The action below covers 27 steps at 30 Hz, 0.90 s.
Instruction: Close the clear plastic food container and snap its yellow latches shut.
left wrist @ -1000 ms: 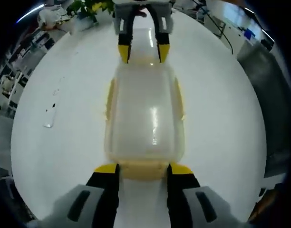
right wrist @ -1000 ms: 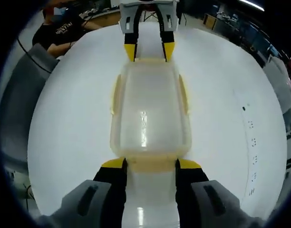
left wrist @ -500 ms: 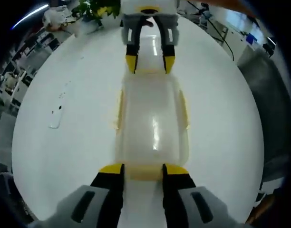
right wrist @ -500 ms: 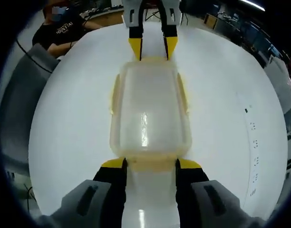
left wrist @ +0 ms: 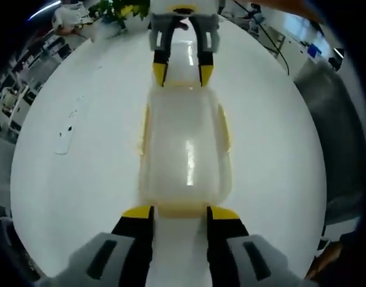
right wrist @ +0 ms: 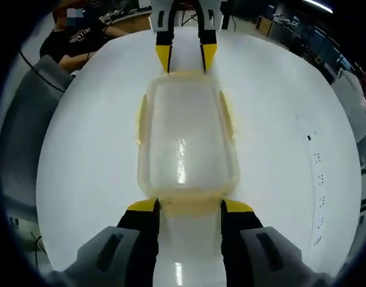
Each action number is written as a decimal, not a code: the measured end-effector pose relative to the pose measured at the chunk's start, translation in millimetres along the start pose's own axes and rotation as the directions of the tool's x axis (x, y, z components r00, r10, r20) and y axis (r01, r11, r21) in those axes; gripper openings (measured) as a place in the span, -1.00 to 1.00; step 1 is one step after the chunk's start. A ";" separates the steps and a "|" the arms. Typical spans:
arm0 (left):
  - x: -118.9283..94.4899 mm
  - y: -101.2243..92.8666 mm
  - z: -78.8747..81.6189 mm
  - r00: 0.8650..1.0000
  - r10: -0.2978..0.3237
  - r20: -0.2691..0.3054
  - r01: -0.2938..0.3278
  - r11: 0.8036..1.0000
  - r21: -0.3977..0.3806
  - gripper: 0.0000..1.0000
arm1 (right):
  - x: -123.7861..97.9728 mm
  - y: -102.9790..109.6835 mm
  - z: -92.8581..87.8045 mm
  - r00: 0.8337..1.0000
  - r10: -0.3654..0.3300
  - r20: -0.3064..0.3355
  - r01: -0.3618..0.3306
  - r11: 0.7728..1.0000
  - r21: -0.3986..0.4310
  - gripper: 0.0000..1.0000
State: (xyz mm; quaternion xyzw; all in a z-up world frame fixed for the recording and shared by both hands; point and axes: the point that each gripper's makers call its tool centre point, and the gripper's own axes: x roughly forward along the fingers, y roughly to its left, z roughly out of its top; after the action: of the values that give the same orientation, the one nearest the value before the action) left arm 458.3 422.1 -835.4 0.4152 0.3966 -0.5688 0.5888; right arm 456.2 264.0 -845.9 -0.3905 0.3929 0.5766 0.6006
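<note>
White tabletop (left wrist: 69, 197) spreads under both views, with an office behind it. At centre frame lies the clear plastic food container (left wrist: 184, 149), lid on, its yellow latches (left wrist: 223, 128) along the long sides. At the bottom of the left gripper view, the left gripper (left wrist: 179, 210) has its fingers spread, tips at the near-end latch. At the bottom of the right gripper view, the right gripper (right wrist: 189, 204) stands likewise at the opposite end; whether any tip presses it, I cannot tell. A person in a dark shirt (right wrist: 75, 39) sits upper left.
</note>
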 end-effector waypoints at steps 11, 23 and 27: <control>6.1 2.4 1.3 1.000 -0.002 -0.013 0.002 1.000 0.003 -0.34 | 3.4 4.4 2.4 1.000 0.012 -0.006 -0.012 1.000 -0.009 -0.24; 5.2 8.2 -0.8 1.000 0.005 -0.012 -0.005 1.000 0.008 -0.34 | 1.4 0.5 3.5 1.000 -0.003 -0.016 0.003 0.999 -0.038 -0.17; 5.7 9.5 -1.7 1.000 0.007 -0.019 -0.007 1.000 0.012 -0.34 | 2.5 3.0 4.8 1.000 0.001 -0.027 -0.003 0.998 -0.062 -0.25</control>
State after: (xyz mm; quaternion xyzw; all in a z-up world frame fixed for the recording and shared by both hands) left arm 468.0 421.8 -840.9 0.4253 0.3974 -0.5652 0.5846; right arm 453.4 269.4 -846.4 -0.4164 0.3833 0.5837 0.5822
